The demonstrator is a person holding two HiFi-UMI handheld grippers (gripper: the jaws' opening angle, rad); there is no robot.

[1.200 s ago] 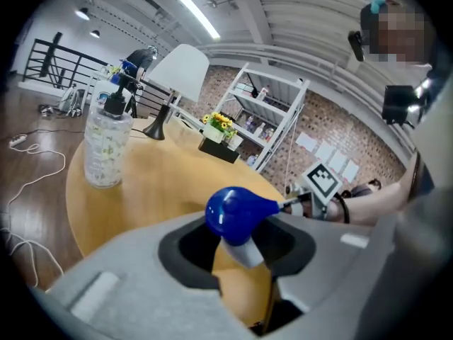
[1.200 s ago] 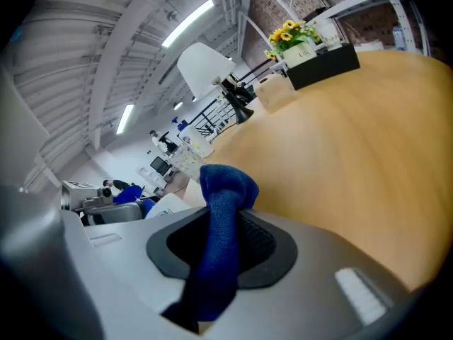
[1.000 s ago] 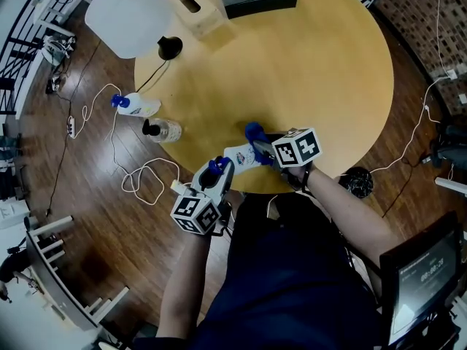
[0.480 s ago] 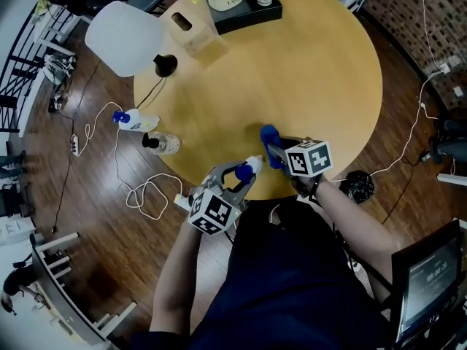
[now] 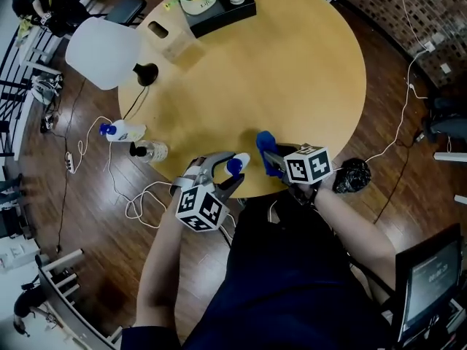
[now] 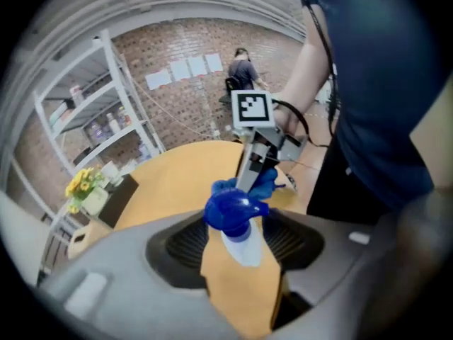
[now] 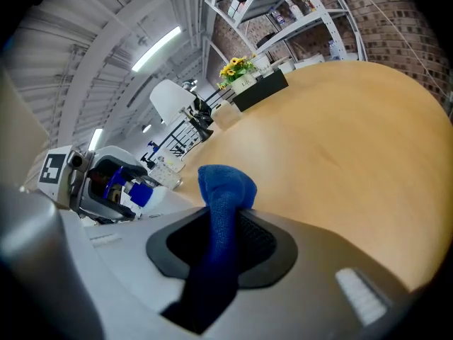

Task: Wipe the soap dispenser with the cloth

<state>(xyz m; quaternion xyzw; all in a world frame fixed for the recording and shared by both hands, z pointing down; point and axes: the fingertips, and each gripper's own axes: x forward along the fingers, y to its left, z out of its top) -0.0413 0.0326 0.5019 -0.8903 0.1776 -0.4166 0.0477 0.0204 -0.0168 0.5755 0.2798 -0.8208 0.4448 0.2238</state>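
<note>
The soap dispenser, white with a blue pump head, is at the near edge of the round wooden table. My left gripper surrounds it. Its jaws have just been opening, with the dispenser between them and bare table showing beside the neck. My right gripper is just to the right, shut on the blue cloth, which sticks out past its tips. In the right gripper view the cloth stands bunched between the pads, apart from the dispenser.
At the table's far side stand a white lamp, a wooden tissue box and a black tray with flowers and a cup. Two bottles and cables lie on the floor at left. A dark bag sits by the right edge.
The left gripper has rolled over and its jaws have spread around the dispenser. The cloth has come off the dispenser's side and now sits a little to its right.
</note>
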